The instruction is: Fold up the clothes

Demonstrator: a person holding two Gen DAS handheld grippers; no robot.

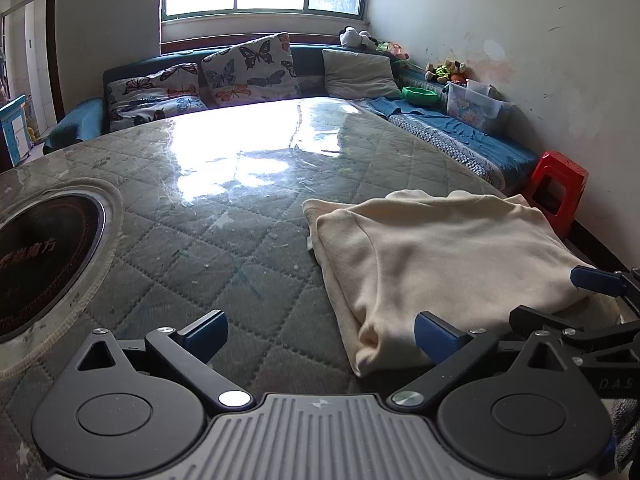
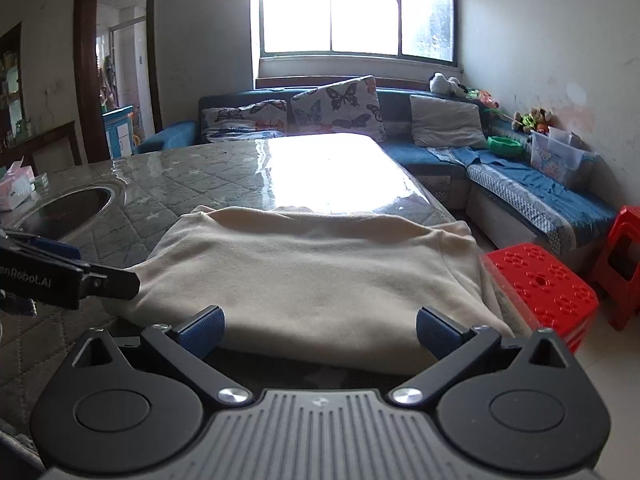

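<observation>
A cream garment [image 1: 432, 256] lies folded into a thick rectangle on the quilted grey-green table cover [image 1: 208, 240], at the table's near right corner. My left gripper [image 1: 320, 334] is open just off the garment's near left corner, its right finger beside the fold, nothing between the pads. In the right wrist view the same garment [image 2: 312, 272] spreads straight ahead. My right gripper [image 2: 320, 332] is open at its near edge, with the cloth lying in front of the wide-apart fingers, not pinched. The left gripper's fingers [image 2: 72, 276] show at the left edge of that view.
A round black induction hob [image 1: 44, 256] is set into the table at left. Two red plastic stools [image 2: 540, 292] [image 2: 624, 264] stand on the floor right of the table. A blue corner sofa [image 2: 520, 188] with butterfly cushions, toys and a clear box lines the far walls.
</observation>
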